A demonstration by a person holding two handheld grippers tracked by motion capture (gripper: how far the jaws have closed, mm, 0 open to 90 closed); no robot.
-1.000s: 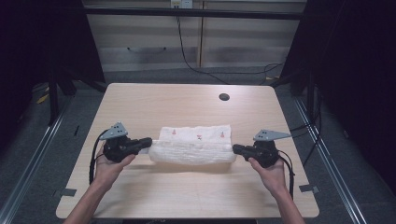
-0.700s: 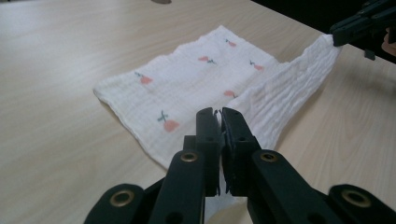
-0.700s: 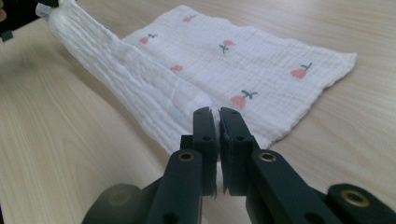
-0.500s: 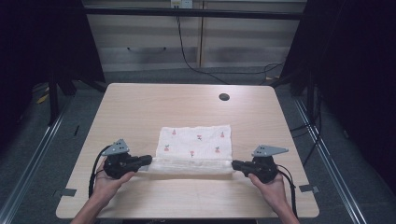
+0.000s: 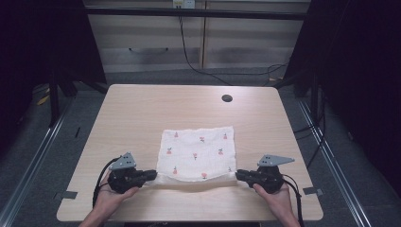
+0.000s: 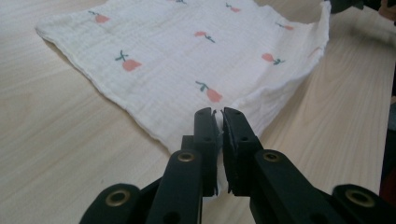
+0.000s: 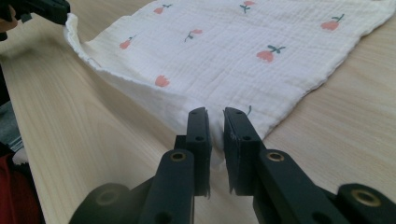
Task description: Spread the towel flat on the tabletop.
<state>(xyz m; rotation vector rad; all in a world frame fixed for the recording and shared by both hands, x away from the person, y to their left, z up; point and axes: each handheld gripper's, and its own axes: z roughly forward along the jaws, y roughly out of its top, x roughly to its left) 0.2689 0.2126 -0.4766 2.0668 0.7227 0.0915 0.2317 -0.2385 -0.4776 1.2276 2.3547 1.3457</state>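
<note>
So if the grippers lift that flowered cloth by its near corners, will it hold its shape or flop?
Probably flop: the cloth is thin and crinkled, and its near edge already sags between the left gripper and right gripper. It looks light and unlikely to slide on the table.

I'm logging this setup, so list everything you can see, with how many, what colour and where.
cloth: one, white with small red flowers, spread flat at the near middle of the table, its near edge lifted a little between the grippers
table: one, light wood, centre of the high view
round hole: one, dark, far right part of the tabletop
cables: a few, black, on the floor beyond the table
left gripper: one, black with a grey plate, at the cloth's near left corner, corner between its jaws
right gripper: one, black with a grey plate, at the near right corner, likewise
hands: two, holding the grippers at the near edge
</note>
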